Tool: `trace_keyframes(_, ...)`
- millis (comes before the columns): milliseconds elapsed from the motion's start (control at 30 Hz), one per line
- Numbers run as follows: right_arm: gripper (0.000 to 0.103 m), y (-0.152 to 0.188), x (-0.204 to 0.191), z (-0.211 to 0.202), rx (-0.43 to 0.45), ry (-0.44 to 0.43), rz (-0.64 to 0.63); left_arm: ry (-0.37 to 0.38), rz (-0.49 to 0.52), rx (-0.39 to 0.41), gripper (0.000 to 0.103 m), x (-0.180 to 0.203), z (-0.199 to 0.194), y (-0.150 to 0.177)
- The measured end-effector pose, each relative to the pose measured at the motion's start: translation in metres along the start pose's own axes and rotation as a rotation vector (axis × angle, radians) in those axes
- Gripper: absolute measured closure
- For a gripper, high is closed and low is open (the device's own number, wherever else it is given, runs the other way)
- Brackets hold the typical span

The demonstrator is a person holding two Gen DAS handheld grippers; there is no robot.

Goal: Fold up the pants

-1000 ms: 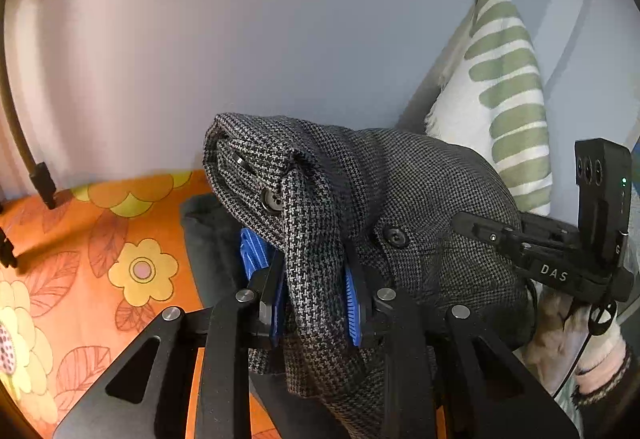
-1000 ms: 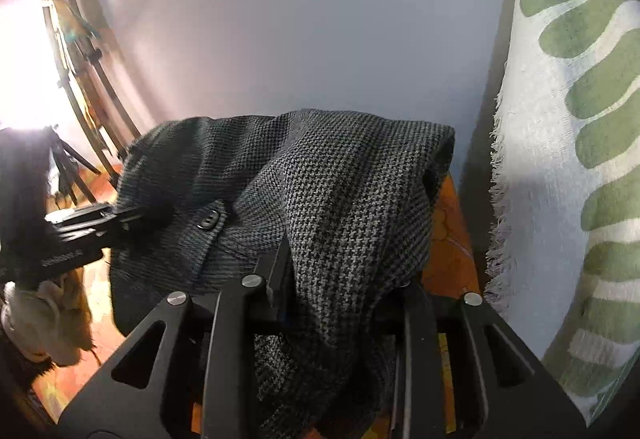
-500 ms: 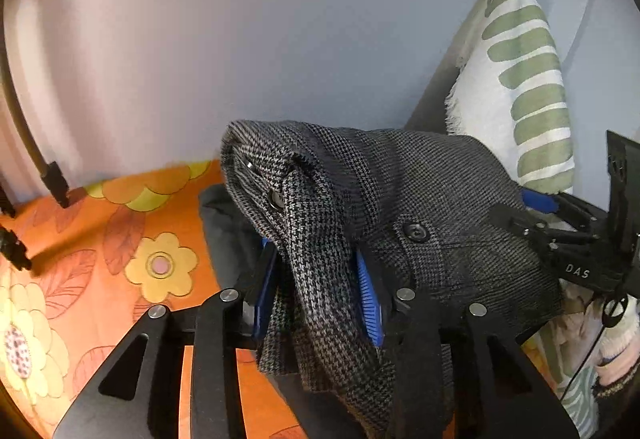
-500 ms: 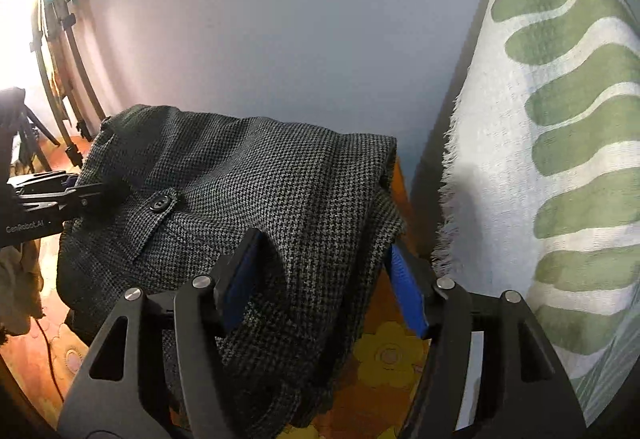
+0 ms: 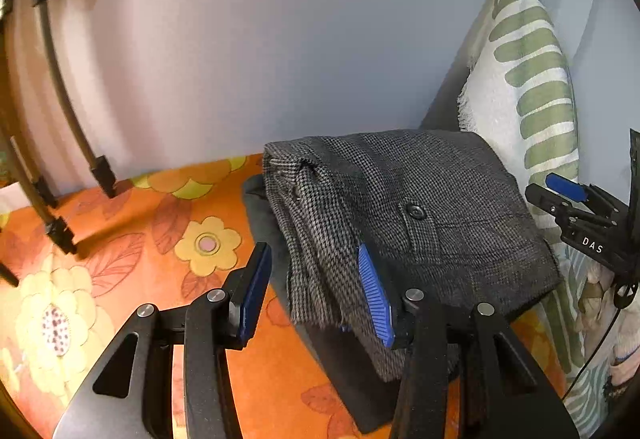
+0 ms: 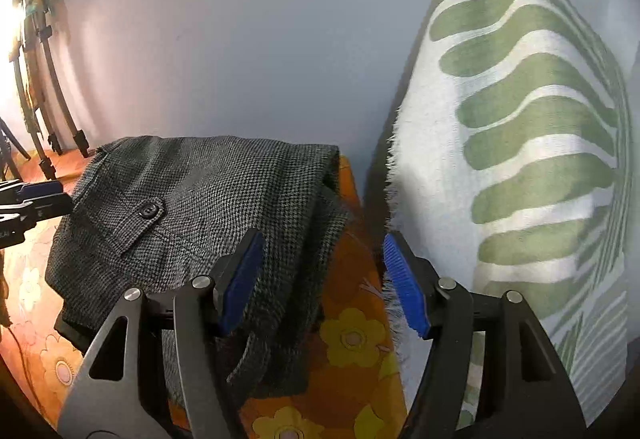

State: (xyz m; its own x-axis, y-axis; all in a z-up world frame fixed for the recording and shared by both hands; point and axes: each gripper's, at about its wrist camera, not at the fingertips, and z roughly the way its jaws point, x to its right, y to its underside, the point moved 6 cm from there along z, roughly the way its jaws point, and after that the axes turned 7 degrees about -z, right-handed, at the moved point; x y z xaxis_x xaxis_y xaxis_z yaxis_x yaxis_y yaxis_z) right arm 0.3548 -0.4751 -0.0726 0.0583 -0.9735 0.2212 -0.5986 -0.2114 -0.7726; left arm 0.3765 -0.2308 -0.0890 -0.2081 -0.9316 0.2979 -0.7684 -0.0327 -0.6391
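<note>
Lying folded on an orange flowered bedsheet (image 5: 132,271), the grey houndstooth pants (image 5: 420,215) rest on a darker folded garment (image 5: 348,371) whose edge shows beneath them. The left tool (image 5: 316,287) stands released, its jaws having just been opening: its right blue pad sits over the pants' near left corner, its left pad hangs clear over bare sheet, and the frayed hem of the cloth falls between the two without being pressed. The right tool (image 6: 324,279) is likewise released, jaws just parted wide — its left pad lies above the pants' (image 6: 192,207) near right edge, its right pad is beside the fringe of a white pillow with green stripes (image 6: 532,143), and only the sheet (image 6: 352,339) and the cloth's right border show in the gap. Neither tool grips anything.

A dark button (image 5: 416,211) marks the top face of the bundle, which lies close to the pale wall (image 5: 280,39) with the pillow (image 5: 528,87) leaning just to its right. From the left wrist view the right tool (image 5: 568,195) appears at the frame's right edge, only its tip and one blue pad visible. Thin dark stand legs (image 5: 68,119) enter at the far left, cut off above. The pants' near lower edge is hidden behind the black tool frames in both views, and the patterned fabric at the bottom right of the left view is too cropped to make out.
</note>
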Motion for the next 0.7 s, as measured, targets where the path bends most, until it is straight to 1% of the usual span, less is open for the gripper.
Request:
trace_keyframes(233, 0.037, 0.001, -0.005, -0.042, 0.036, -0.001, 0.026, 0.001, 0.012, 0.018, 0.059, 0.004, -0.037, 0.009)
trace_keyframes(267, 0.037, 0.001, -0.007, -0.048, 0.042, -0.007, 0.030, 0.004, 0.011, 0.021, 0.058, 0.005, -0.044, 0.011)
trace_keyframes(300, 0.036, 0.001, -0.008, -0.050, 0.048, -0.011, 0.032, 0.007, 0.011, 0.024, 0.053, 0.006, -0.051, 0.013)
trace_keyframes(367, 0.032, 0.003, -0.013, -0.064, 0.065, -0.006, 0.039, 0.011, 0.019, 0.034, 0.048, 0.009, -0.063, 0.017)
trace_keyframes(467, 0.030, 0.005, -0.022, -0.082, 0.085, -0.006, 0.043, 0.015, 0.037, 0.049, 0.048, 0.014, -0.086, 0.024)
trace_keyframes(567, 0.025, 0.007, -0.031, -0.107, 0.111, -0.003, 0.053, 0.020, 0.051, 0.069, 0.047, 0.017, -0.109, 0.031)
trace_keyframes(667, 0.018, 0.010, -0.043, -0.142, 0.152, 0.008, 0.058, 0.030, 0.063, 0.096, 0.039, 0.019, -0.136, 0.040)
trace_keyframes(700, 0.014, 0.010, -0.047, -0.149, 0.162, 0.011, 0.059, 0.032, 0.065, 0.103, 0.039, 0.019, -0.144, 0.043)
